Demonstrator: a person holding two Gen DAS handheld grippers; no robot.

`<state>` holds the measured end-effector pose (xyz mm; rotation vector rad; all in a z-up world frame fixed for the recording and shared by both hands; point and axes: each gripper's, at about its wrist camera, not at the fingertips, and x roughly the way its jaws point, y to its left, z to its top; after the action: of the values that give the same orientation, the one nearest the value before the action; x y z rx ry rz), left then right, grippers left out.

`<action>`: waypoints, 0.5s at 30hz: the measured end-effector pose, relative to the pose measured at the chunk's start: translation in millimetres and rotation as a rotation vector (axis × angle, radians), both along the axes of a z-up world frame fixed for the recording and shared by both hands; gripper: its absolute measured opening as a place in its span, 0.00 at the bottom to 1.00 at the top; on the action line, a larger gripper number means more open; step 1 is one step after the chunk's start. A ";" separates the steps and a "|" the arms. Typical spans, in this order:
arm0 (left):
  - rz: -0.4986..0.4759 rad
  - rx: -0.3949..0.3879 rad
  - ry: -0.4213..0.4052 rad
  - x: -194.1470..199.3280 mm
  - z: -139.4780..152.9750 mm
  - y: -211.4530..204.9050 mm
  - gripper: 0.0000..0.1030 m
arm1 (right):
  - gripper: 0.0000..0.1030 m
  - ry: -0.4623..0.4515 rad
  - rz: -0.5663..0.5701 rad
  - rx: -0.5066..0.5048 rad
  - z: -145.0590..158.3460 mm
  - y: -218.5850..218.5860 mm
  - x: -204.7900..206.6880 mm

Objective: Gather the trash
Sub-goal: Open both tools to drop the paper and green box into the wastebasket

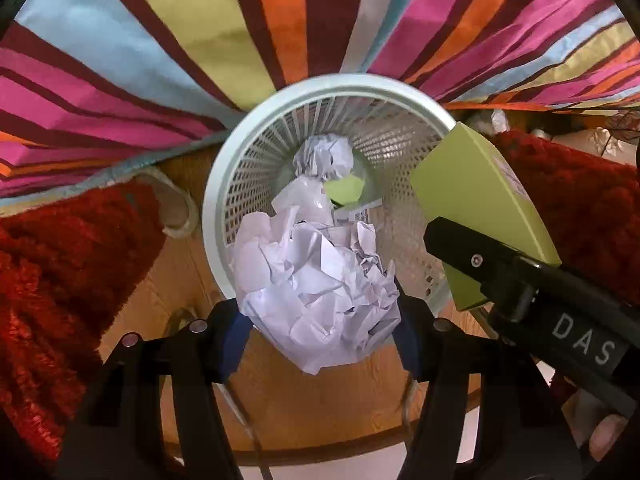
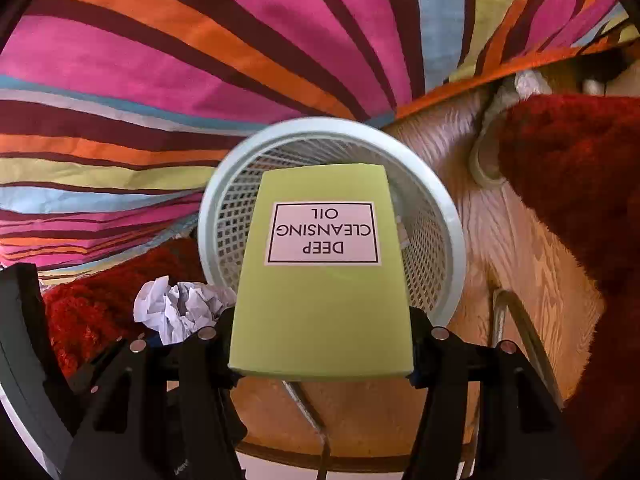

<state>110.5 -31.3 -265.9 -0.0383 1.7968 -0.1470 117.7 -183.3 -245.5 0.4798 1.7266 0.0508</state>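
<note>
Crumpled white paper (image 1: 320, 296) is pinched between the blue-padded fingers (image 1: 234, 344) of the left gripper (image 1: 320, 336), whose jaws are pressed against the ball from both sides. The ball is held at the near rim of a white mesh wastebasket (image 1: 240, 184), partly overlapping its opening as seen from the left wrist. Inside the basket, another crumpled paper wad (image 1: 322, 156), a clear plastic piece (image 1: 306, 200) and a green scrap (image 1: 344, 190) are seen lying at the bottom.

A green box (image 2: 322, 280) is clamped by the right gripper (image 2: 322, 356), with its jaws closed on the box's two sides near its lower end. The box is held upright in front of the basket's mouth, and a white label reading "DEEP CLEANSING OIL" is shown upside down on its face. In the left wrist view the same box (image 1: 476, 200) is seen just beside the basket's right rim, gripped by the black finger (image 1: 472, 248) of the other tool.

The basket is set on a wooden floor (image 2: 520, 240). A striped, multicoloured fabric (image 1: 160, 40) is spread behind the basket, and a red shaggy rug (image 2: 580, 200) is laid at either side. In the right wrist view the paper ball (image 2: 180, 308) is visible to the left of the box.
</note>
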 end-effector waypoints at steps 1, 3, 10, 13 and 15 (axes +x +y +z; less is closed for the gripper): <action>0.006 -0.002 0.013 0.6 -1.7 2.9 0.58 | 0.53 0.013 -0.001 0.000 -5.1 0.5 -0.2; 0.016 -0.009 0.032 1.5 -5.7 2.5 0.58 | 0.53 0.031 -0.002 0.001 -9.9 2.1 0.1; 0.023 -0.016 0.089 1.4 -20.5 0.8 0.59 | 0.53 0.094 0.003 0.006 -33.6 0.6 1.3; 0.025 -0.009 0.118 0.7 -28.7 0.2 0.62 | 0.53 0.107 0.007 0.017 -39.0 3.9 3.3; 0.031 -0.003 0.136 0.6 -32.6 1.2 0.72 | 0.59 0.117 0.017 0.024 -43.0 6.5 4.0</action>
<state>111.2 -30.1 -298.5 -0.0799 1.9308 -0.1276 121.7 -176.7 -288.5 0.4943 1.8462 0.0567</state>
